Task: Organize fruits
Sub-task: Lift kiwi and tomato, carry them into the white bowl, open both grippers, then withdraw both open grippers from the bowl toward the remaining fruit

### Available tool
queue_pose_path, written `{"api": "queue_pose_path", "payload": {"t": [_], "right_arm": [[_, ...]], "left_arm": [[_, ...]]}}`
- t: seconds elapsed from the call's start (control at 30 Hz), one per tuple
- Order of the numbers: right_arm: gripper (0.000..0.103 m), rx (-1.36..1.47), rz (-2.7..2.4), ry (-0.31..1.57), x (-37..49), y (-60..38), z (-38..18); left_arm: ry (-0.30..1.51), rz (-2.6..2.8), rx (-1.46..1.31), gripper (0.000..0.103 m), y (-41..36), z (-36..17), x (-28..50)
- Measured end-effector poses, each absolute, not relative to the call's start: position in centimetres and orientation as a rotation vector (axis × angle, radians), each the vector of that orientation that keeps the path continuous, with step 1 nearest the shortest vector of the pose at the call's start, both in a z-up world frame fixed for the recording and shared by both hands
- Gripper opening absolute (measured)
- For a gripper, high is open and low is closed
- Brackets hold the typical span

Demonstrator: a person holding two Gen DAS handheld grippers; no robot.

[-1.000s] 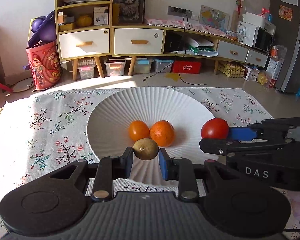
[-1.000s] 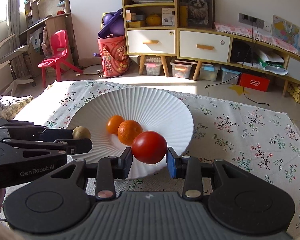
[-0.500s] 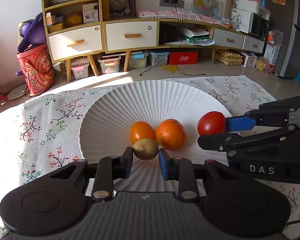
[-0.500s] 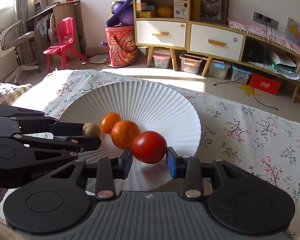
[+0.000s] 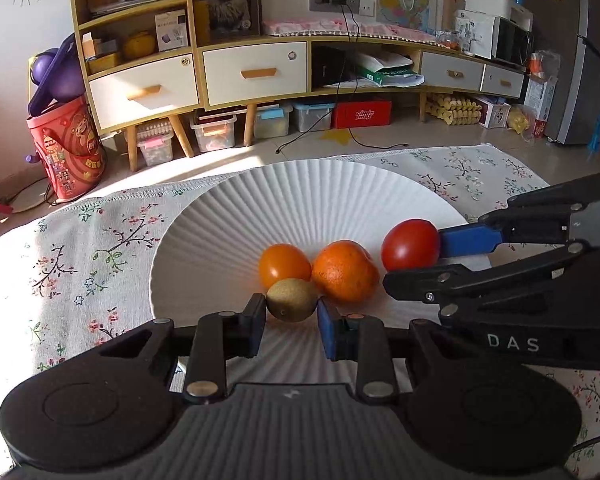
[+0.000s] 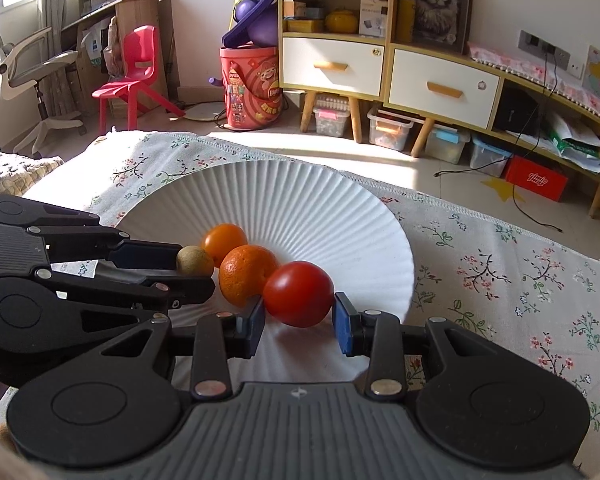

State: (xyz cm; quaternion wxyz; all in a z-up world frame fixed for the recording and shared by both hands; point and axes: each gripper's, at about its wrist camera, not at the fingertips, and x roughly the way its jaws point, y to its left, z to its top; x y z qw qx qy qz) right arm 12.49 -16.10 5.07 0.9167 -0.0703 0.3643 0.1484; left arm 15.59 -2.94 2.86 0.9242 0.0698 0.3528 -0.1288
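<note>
Over the near half of the ribbed white plate (image 5: 300,200), 2 hand-held grippers bring the last fruit in side by side. The left gripper (image 5: 291,314) is clamped on a small brown-green kiwi (image 5: 291,300), its pads pressing the fruit's 2 ends, and holds it just in front of the smooth orange fruit (image 5: 284,265) and the dimpled orange (image 5: 345,271), close enough that I cannot tell whether they touch. The right gripper (image 6: 299,316) holds a red tomato (image 6: 299,294); its left pad meets the skin, while a thin gap seems to show at the right pad, so the grip may be loosening. The tomato sits against the right side of the dimpled orange, which suggests the aim is a single row of 4 across the plate's hollow, where the slope keeps round fruit from rolling away. The plate rests on a floral tablecloth (image 6: 500,264). Both fruits look low over the plate, so release seems the step in hand.
</note>
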Motion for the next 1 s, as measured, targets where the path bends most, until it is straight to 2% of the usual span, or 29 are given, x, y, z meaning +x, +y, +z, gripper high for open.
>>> {"api": "queue_pose_path", "payload": {"t": [0.17,0.33,0.47,0.73,1.0], "right_arm": [[0.037,-0.134,0.297,0.748,12.5,-16.4,5.2],[0.045,-0.120,0.283,0.746,12.0,-16.9,5.7],[0.052,-0.115,0.271,0.742,11.3,-17.1,6.2],[0.057,-0.087,0.239,0.727,9.5,-17.2,7.5],[0.062,-0.059,0.217,0.722,7.9,-17.4,8.1]], "left_arm": [[0.731,-0.247,0.132,0.019,-2.8,3.2,15.5],[0.732,-0.236,0.106,0.035,-2.2,3.8,14.9],[0.723,-0.236,0.102,0.041,-2.0,4.5,14.0],[0.707,-0.232,0.085,0.056,-1.4,6.0,11.9],[0.700,-0.216,0.083,0.066,-0.4,6.9,9.6]]}}
